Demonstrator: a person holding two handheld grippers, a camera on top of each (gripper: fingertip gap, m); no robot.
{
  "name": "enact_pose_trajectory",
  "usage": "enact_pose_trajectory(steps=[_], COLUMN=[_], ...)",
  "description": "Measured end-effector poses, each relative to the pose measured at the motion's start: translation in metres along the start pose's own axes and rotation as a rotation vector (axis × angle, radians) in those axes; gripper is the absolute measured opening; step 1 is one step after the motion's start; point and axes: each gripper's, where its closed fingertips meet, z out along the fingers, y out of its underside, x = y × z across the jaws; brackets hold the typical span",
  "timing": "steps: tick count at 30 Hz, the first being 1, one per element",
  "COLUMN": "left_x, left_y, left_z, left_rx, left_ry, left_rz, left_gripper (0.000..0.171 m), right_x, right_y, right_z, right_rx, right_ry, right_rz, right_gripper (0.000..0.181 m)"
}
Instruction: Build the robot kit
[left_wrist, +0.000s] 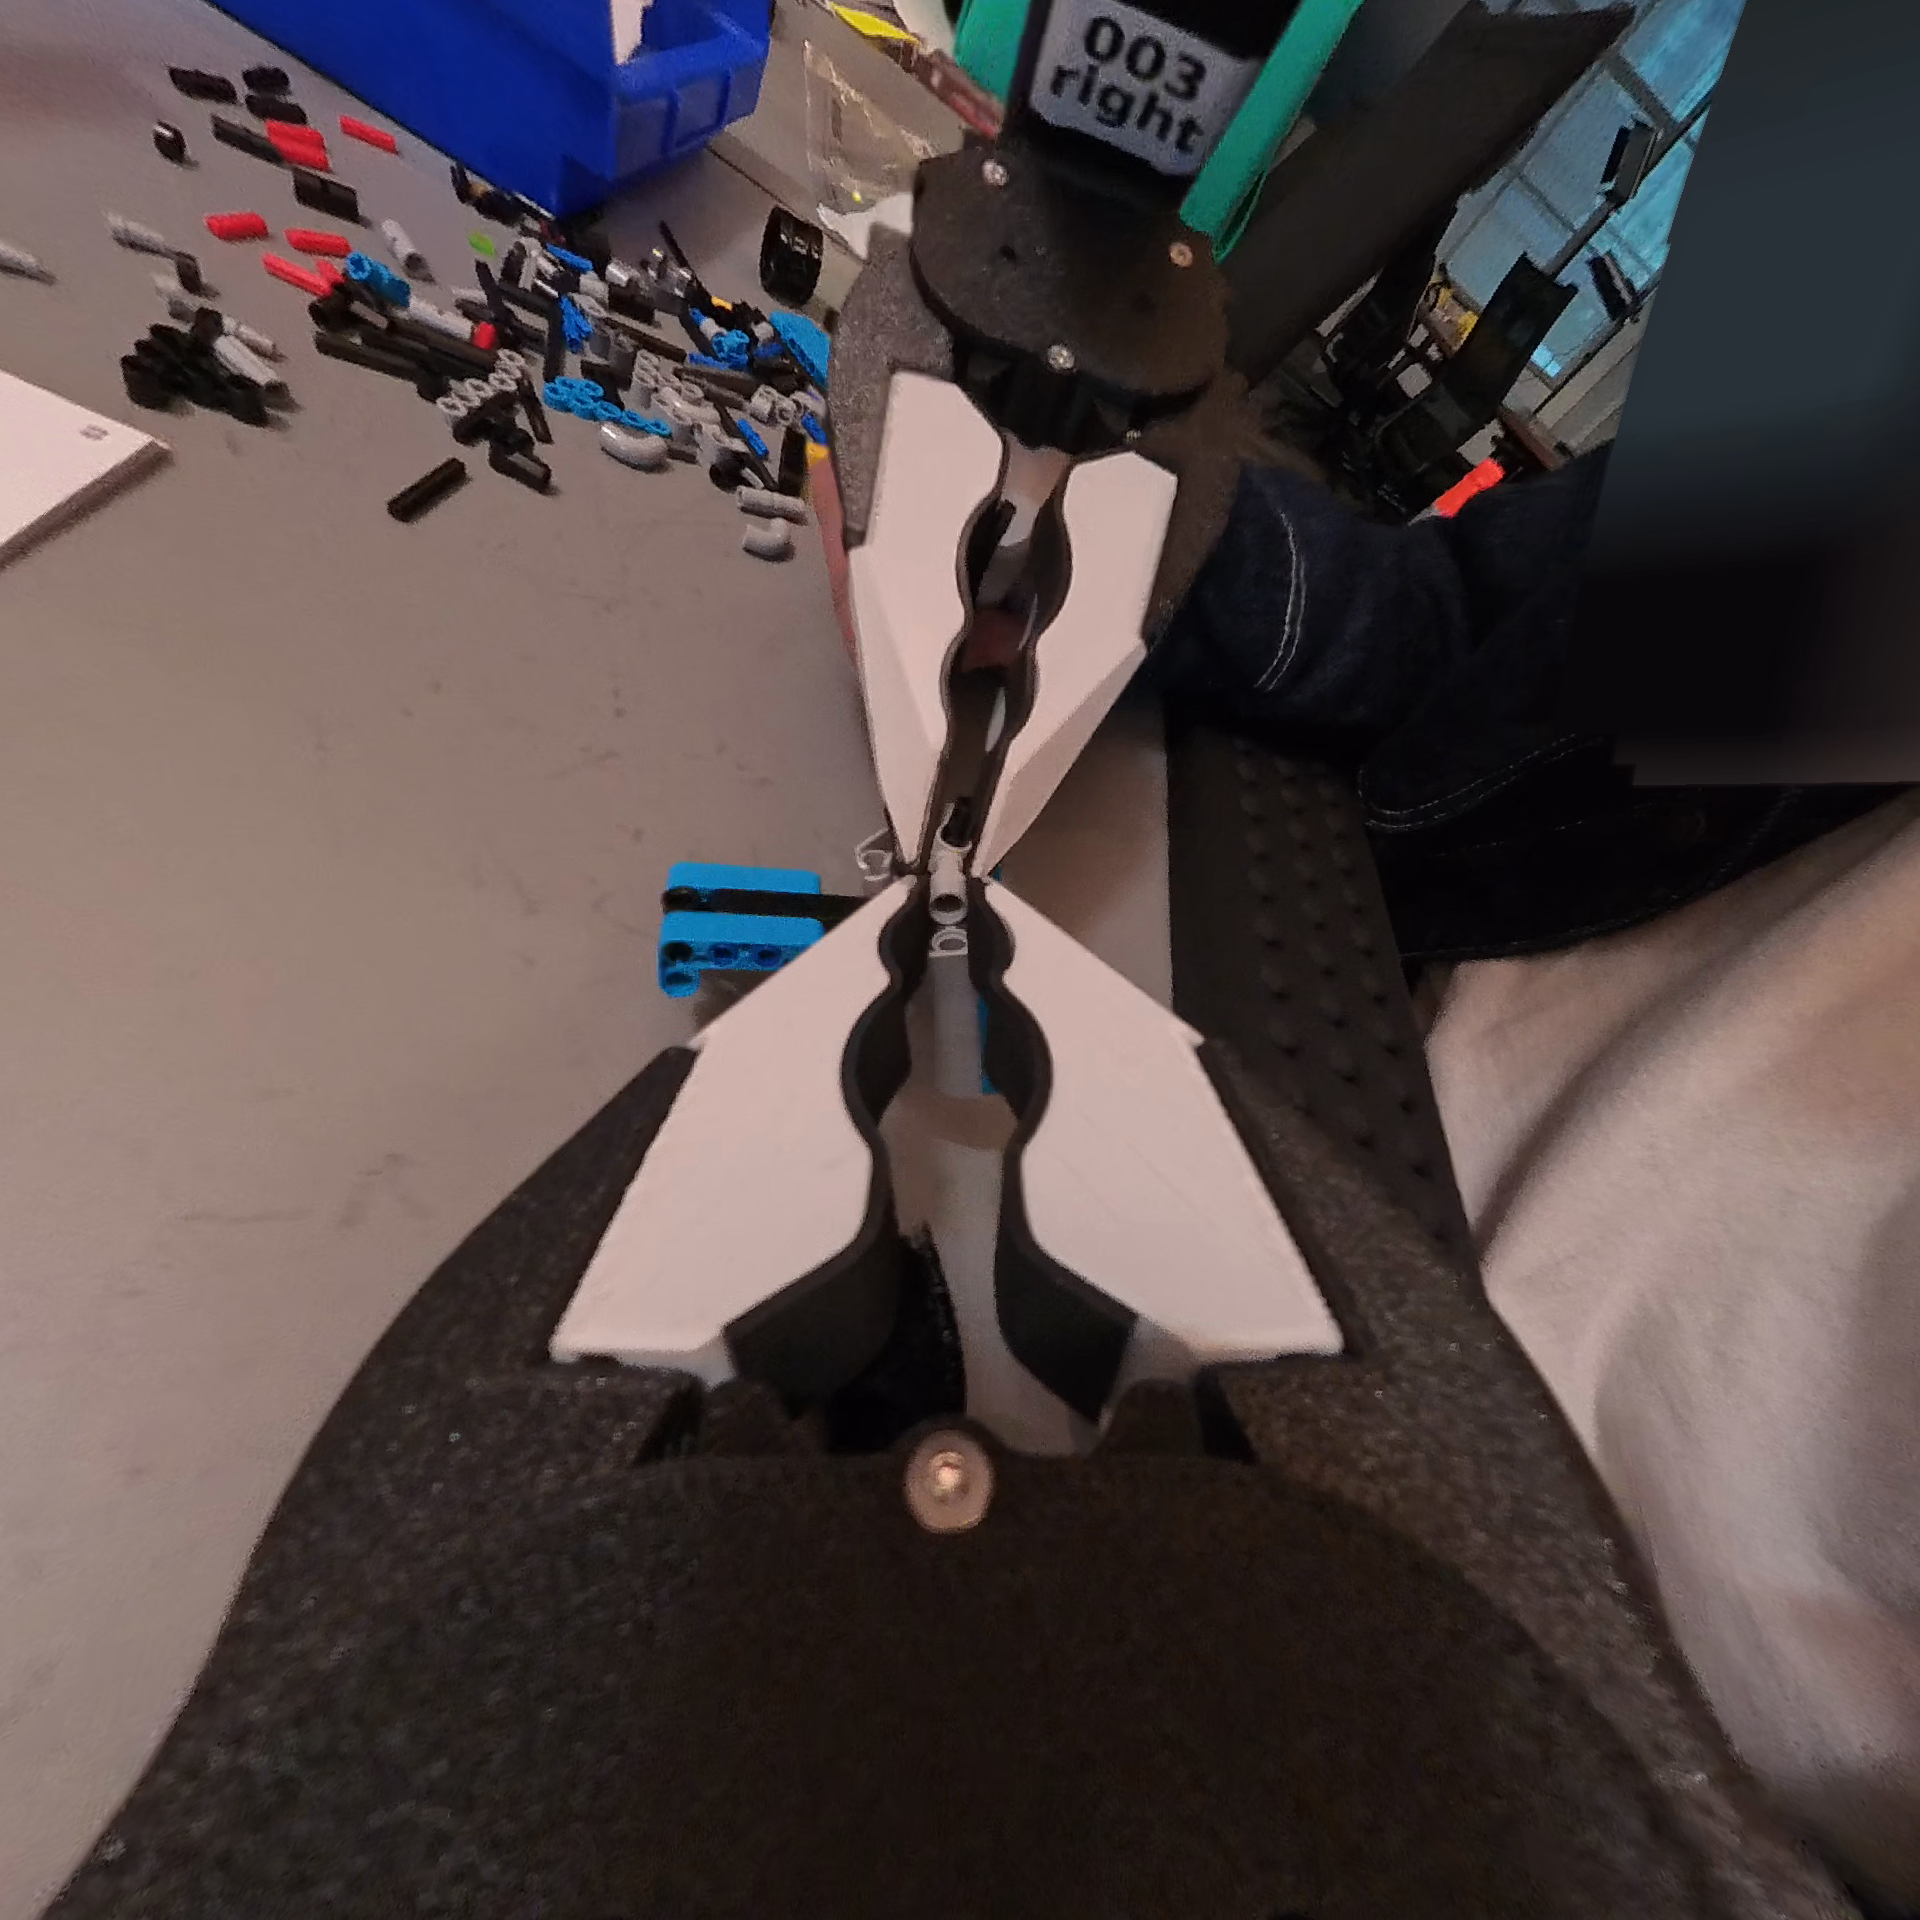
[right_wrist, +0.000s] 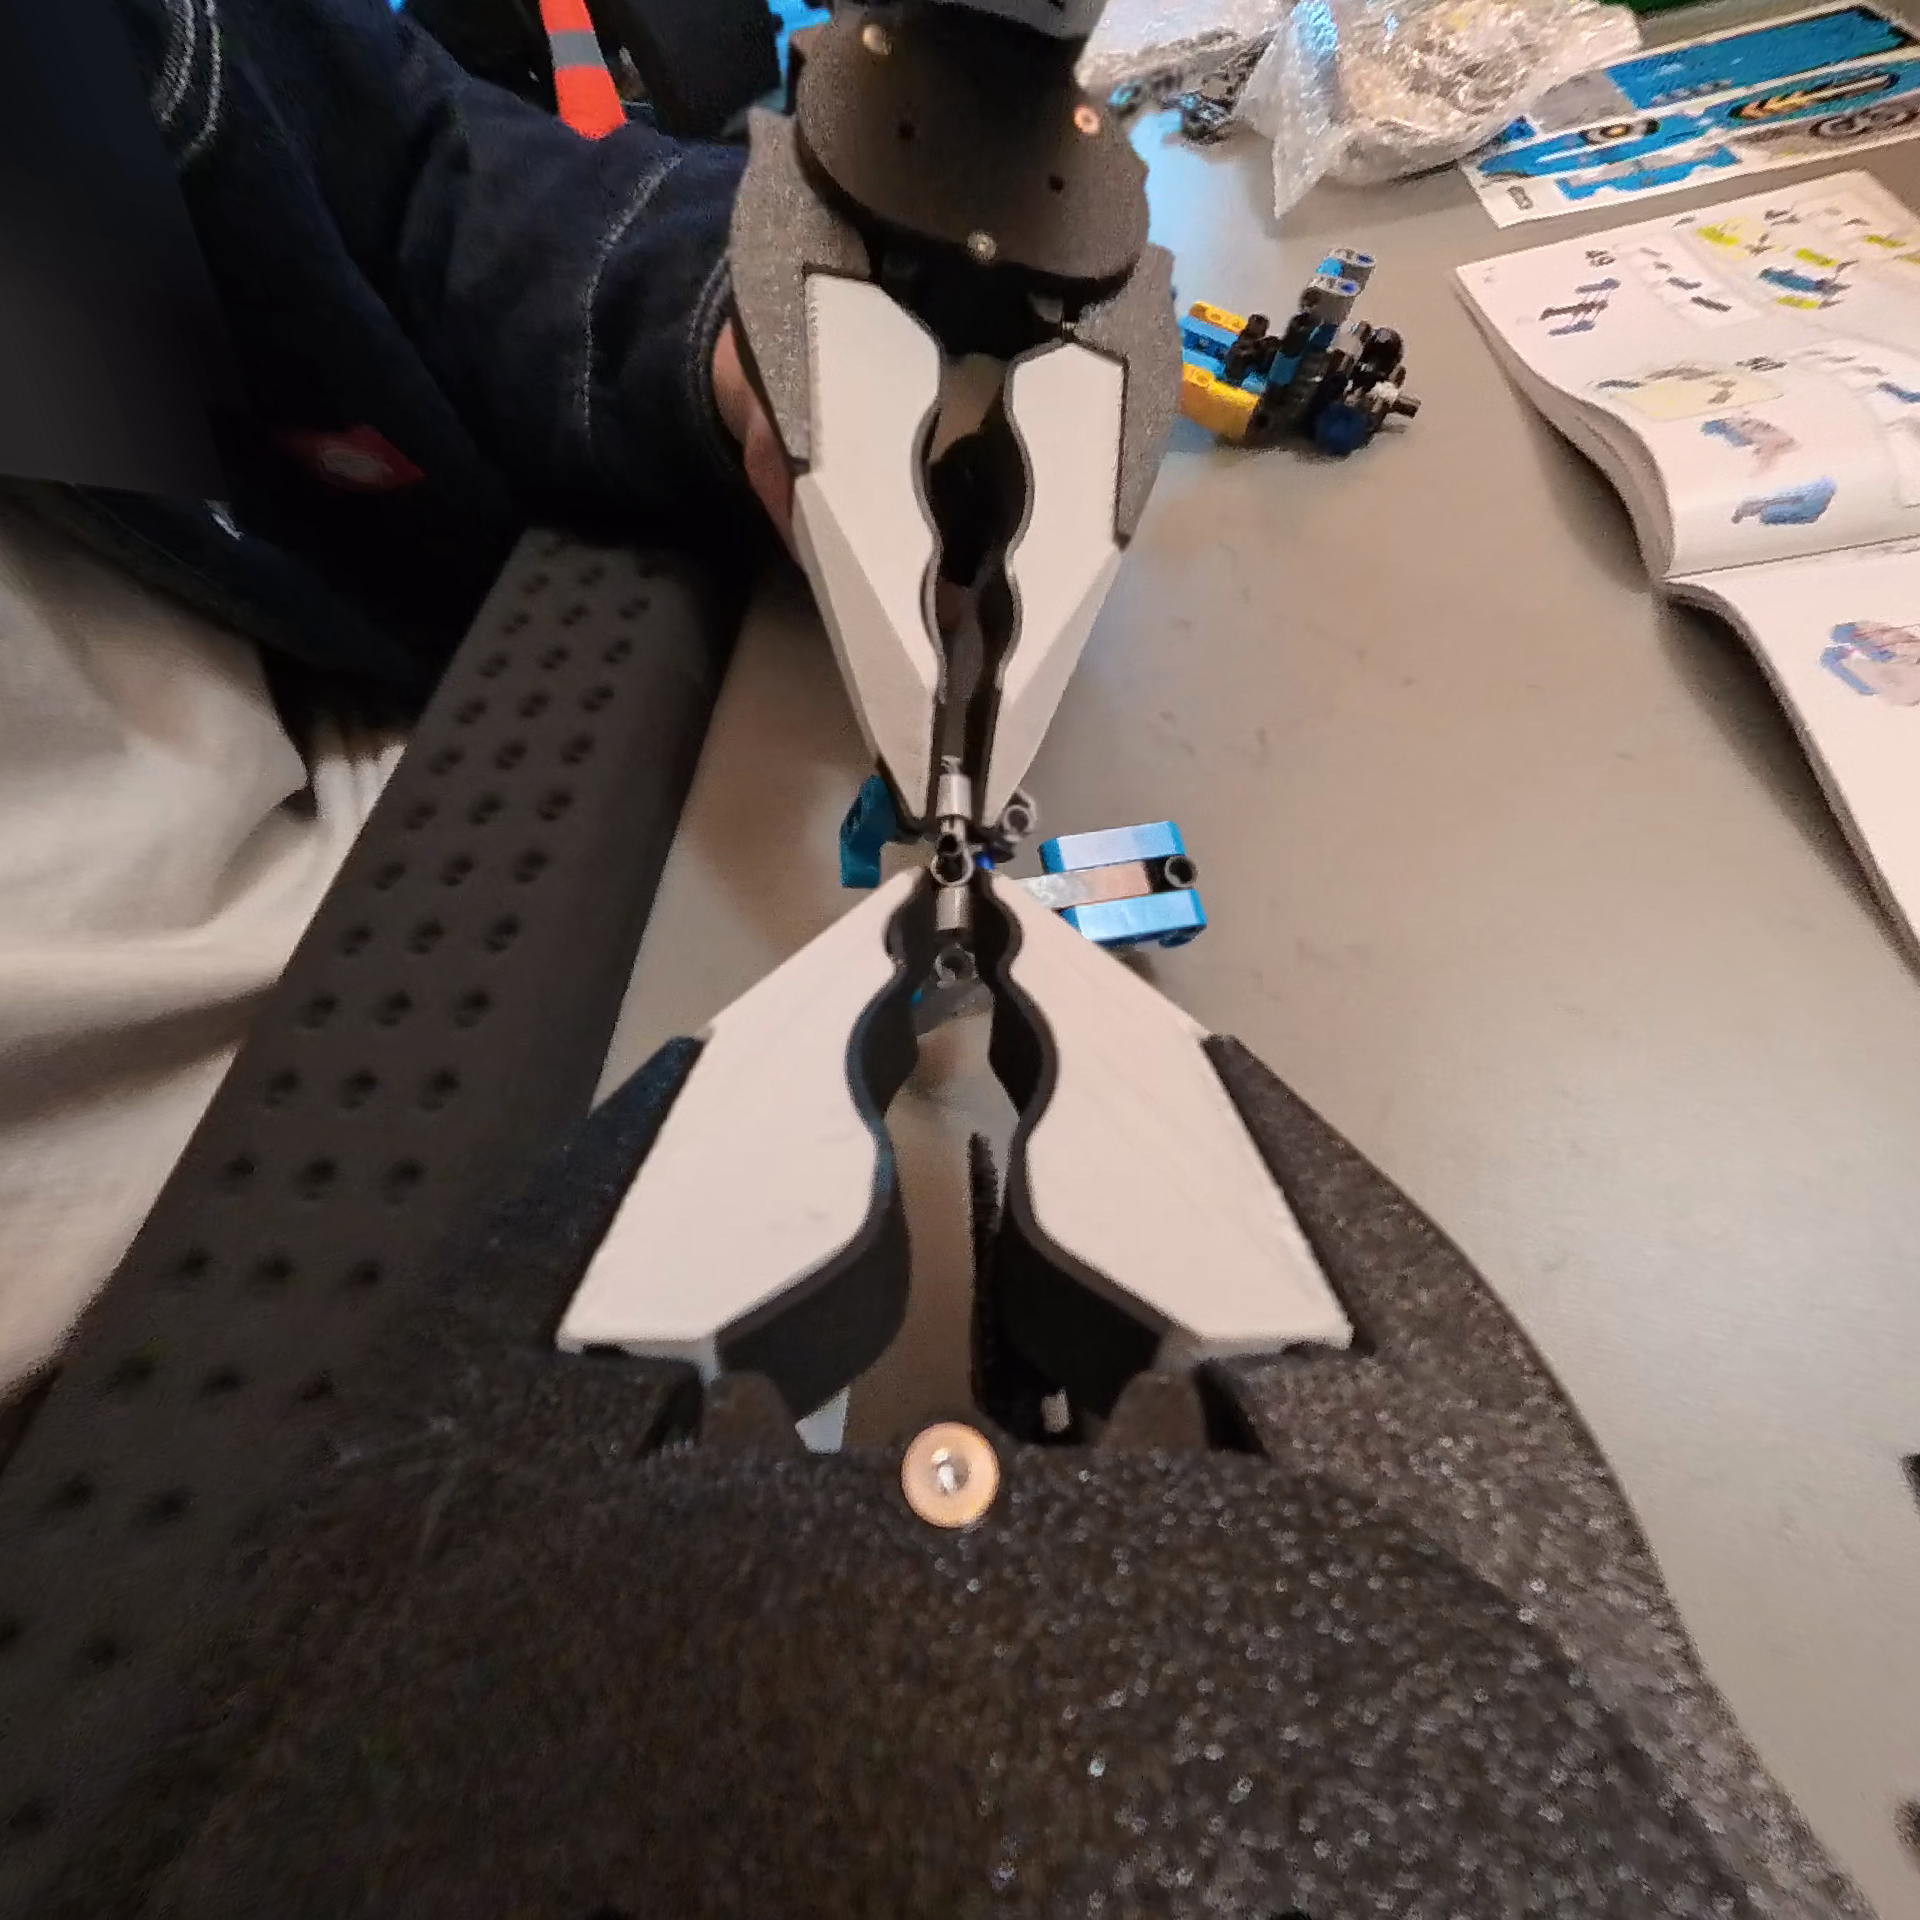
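Both tools are meeting tip to tip over the grey desk. Left tool is pinching the end of a small grey rod between its closed white fingers, and right tool is clamping the same small assembly of grey and black pins from the opposite side, its fingers drawn together on it. In each wrist view the other tool is showing head-on just beyond the tips.

Just beside the pinched piece, a blue beam block is lying on the desk. Farther off in the left wrist view, a scatter of loose black, grey, blue and red parts is spreading out before a blue bin. In the right wrist view, a partly built blue, yellow and black model is sitting near an open instruction booklet and crumpled clear bags. A perforated black strip is running along the desk edge, next to a dark sleeve.
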Motion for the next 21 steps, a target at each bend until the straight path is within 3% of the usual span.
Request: enact_pose_trajectory(steps=[4, 7, 13, 18, 21], left_x=[0.000, -0.001, 0.004, 0.002, 0.003], left_y=[-0.003, -0.003, -0.006, 0.003, -0.007], left_z=[-0.002, -0.001, -0.001, 0.005, 0.002], left_rx=[0.027, 0.032, 0.038, -0.022, 0.031], left_ry=[0.049, 0.046, -0.020, -0.060, -0.049], left_rz=[-0.093, -0.103, 0.067, 0.107, 0.109], left_gripper=[0.006, 0.006, 0.006, 0.006, 0.006], right_x=[0.002, 0.003, -0.003, -0.004, -0.002], right_y=[-0.002, -0.002, -0.007, 0.000, -0.009], right_z=[0.000, -0.001, -0.004, 0.003, -0.002], right_rx=[0.002, 0.021, 0.078, 0.023, 0.068], right_ry=[0.051, 0.012, -0.111, -0.084, -0.085], right_rz=[-0.057, 0.010, 0.168, 0.126, 0.133], right_gripper=[0.005, 0.005, 0.005, 0.005, 0.005])
